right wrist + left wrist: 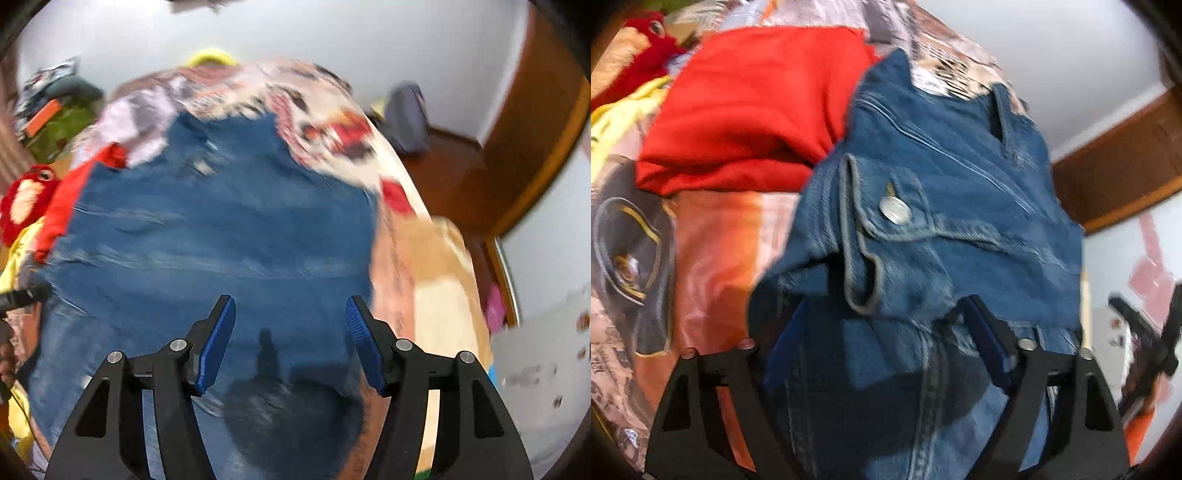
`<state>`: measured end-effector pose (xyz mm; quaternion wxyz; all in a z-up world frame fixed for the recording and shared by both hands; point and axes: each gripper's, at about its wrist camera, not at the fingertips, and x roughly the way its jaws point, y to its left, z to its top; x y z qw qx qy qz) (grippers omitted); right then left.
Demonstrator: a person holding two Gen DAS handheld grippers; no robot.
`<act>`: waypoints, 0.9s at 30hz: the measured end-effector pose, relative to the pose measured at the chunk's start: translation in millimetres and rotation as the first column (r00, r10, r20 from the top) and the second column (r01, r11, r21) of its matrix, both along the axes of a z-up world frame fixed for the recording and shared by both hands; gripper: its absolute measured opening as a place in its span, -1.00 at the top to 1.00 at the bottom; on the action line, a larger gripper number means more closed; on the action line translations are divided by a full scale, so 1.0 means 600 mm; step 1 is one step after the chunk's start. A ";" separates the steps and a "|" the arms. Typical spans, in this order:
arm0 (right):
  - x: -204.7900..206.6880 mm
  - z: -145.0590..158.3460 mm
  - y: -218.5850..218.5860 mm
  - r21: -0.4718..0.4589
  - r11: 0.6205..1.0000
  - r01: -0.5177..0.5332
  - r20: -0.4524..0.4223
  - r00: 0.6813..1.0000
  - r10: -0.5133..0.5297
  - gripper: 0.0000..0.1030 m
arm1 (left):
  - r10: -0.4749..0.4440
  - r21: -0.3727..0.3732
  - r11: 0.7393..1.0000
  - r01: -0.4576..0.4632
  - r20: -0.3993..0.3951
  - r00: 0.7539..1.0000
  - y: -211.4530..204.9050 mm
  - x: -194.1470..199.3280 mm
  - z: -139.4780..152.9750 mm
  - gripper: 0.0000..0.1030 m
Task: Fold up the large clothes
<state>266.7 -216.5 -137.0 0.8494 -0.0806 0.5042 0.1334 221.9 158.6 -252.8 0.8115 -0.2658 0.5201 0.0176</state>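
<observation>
White walls (332, 40) and wood trim (532, 122) surround a bed under a busy printed bedspread (713, 251). The denim jacket (945, 177) lies folded on that bedspread, just beside a red garment (750, 107); a red plush toy (26, 199) sits nearby. Left gripper (886, 325) fingers are spread, denim bunched between them. Right gripper (290, 343) fingers are spread above the denim, holding nothing.

The denim jacket (934, 206) fills the space in front of the left gripper (882, 332), and its folded fabric lies between the fingers. On its left side the red garment (753, 110) lies against it, so little room remains there. The right gripper (291, 332) stands apart above flat denim, with bare bedcover (436, 280) on its right.
</observation>
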 end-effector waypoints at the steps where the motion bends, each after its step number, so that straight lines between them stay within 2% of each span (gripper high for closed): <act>1: 0.000 -0.015 -0.013 0.004 1.000 0.021 -0.021 1.000 -0.021 -0.13 | 0.003 0.015 1.000 -0.003 0.014 1.000 -0.001 0.002 0.003 -0.52; 4: -0.003 -0.045 -0.050 0.021 0.997 0.072 -0.065 0.995 -0.071 -0.13 | -0.015 0.096 0.995 0.010 0.050 0.999 -0.020 0.012 0.020 -0.10; 5: -0.004 -0.054 -0.060 0.032 0.995 0.093 -0.078 0.993 -0.091 -0.13 | -0.034 0.140 0.990 0.025 0.061 0.998 -0.032 0.016 0.028 0.11; 6: -0.005 -0.061 -0.071 0.042 0.993 0.114 -0.089 0.990 -0.110 -0.13 | -0.050 0.193 0.980 0.036 0.068 0.996 -0.045 0.019 0.036 0.15; 8: -0.005 -0.075 -0.084 0.055 0.988 0.147 -0.113 0.984 -0.140 -0.13 | -0.128 0.357 0.930 0.087 0.092 0.987 -0.084 0.024 0.059 0.29; 10: -0.005 -0.084 -0.096 0.083 0.982 0.167 -0.128 0.979 -0.156 -0.13 | -0.216 0.502 0.855 0.129 0.119 0.969 -0.125 0.028 0.088 0.43; 11: -0.004 -0.085 -0.099 0.089 0.981 0.175 -0.134 0.978 -0.162 -0.13 | -0.244 0.530 0.837 0.139 0.133 0.961 -0.136 0.030 0.099 0.53; 12: -0.002 -0.083 -0.101 0.093 0.979 0.179 -0.134 0.977 -0.166 -0.13 | -0.266 0.549 0.824 0.141 0.154 0.952 -0.143 0.033 0.115 0.54; 16: 0.005 -0.057 -0.101 0.112 0.978 0.174 -0.093 0.982 -0.164 -0.13 | -0.288 0.545 0.832 0.106 0.261 0.921 -0.142 0.054 0.184 0.56; 20: 0.011 -0.040 -0.094 0.129 0.979 0.157 -0.053 0.987 -0.151 -0.13 | -0.280 0.529 0.845 0.075 0.318 0.906 -0.126 0.055 0.222 0.57; 23: 0.014 -0.051 -0.078 0.112 0.985 0.129 -0.055 0.991 -0.124 -0.13 | -0.259 0.520 0.852 0.065 0.310 0.915 -0.108 0.046 0.208 0.57; 25: 0.015 -0.071 -0.064 0.087 0.990 0.107 -0.077 0.992 -0.100 -0.13 | -0.240 0.504 0.860 0.074 0.272 0.932 -0.097 0.042 0.182 0.56; 27: 0.015 -0.091 -0.056 0.065 0.994 0.092 -0.109 0.990 -0.084 -0.13 | -0.229 0.478 0.871 0.112 0.195 0.954 -0.082 0.042 0.139 0.50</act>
